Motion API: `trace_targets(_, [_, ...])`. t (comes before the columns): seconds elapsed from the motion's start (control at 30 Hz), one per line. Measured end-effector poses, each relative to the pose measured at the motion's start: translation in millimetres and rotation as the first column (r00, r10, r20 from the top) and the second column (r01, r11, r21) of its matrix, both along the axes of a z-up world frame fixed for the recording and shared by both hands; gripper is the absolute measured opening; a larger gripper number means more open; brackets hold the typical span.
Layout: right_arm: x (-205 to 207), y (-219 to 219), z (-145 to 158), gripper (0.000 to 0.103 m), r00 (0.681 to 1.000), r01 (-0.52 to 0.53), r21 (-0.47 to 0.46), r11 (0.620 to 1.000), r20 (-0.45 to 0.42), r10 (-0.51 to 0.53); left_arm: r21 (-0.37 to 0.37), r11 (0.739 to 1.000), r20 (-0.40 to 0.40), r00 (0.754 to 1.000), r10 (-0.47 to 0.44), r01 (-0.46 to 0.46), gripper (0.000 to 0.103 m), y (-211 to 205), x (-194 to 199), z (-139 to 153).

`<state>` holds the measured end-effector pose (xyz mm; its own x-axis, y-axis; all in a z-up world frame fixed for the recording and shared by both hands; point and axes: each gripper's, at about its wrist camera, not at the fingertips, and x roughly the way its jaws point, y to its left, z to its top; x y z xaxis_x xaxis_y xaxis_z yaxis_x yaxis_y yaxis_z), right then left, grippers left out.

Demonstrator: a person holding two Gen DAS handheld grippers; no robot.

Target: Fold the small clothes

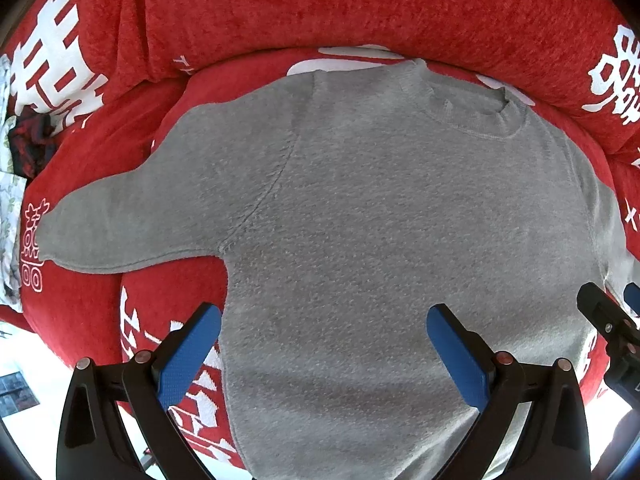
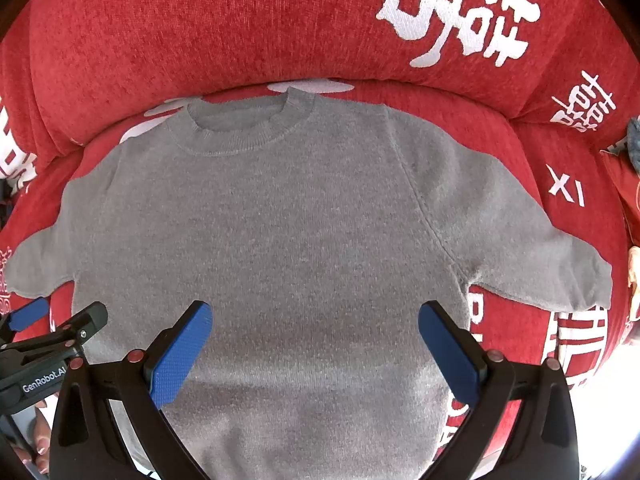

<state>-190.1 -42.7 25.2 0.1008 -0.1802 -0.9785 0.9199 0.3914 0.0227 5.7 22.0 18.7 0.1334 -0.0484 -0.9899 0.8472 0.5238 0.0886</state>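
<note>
A gray sweater (image 1: 360, 216) is spread flat, front up, on a red sofa cover (image 1: 280, 8) printed with white characters, its collar (image 2: 244, 128) turned toward the padded backrest and both sleeves laid out sideways. The left sleeve (image 1: 132, 224) is seen reaching toward the seat's left edge, where a bundle of dark red cloth (image 1: 30, 144) and a pale flowered fabric (image 1: 8, 208) are piled against the armrest. At the far right of the seat, a scrap of bluish-gray cloth (image 2: 634, 140) is partly seen. Nothing is laid on the sweater itself. The left gripper (image 1: 324, 328) is held wide open over the lower left of the body, with nothing between its blue pads (image 1: 188, 356). The right gripper (image 2: 316, 324) is likewise spread wide and empty above the lower middle of the sweater. Bright white glare is seen beyond the seat's front edge, and little of the room can be made out.
</note>
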Motion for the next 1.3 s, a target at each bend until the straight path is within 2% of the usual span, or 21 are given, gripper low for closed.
trace_targets(0.57, [-0.1, 2.5, 3.6, 0.103, 0.999, 0.005, -0.010, 1.000, 0.034, -0.004, 0.013, 1.000, -0.012, 1.000, -0.004, 0.004, 0.103, 4.4, 6.1, 0.8])
trace_targets(1.3, [13.2, 9.2, 14.5, 0.103, 0.999, -0.004, -0.015, 1.000, 0.040, 0.004, -0.009, 1.000, -0.042, 0.999, 0.016, -0.017, 0.103, 16.2, 22.5, -1.3])
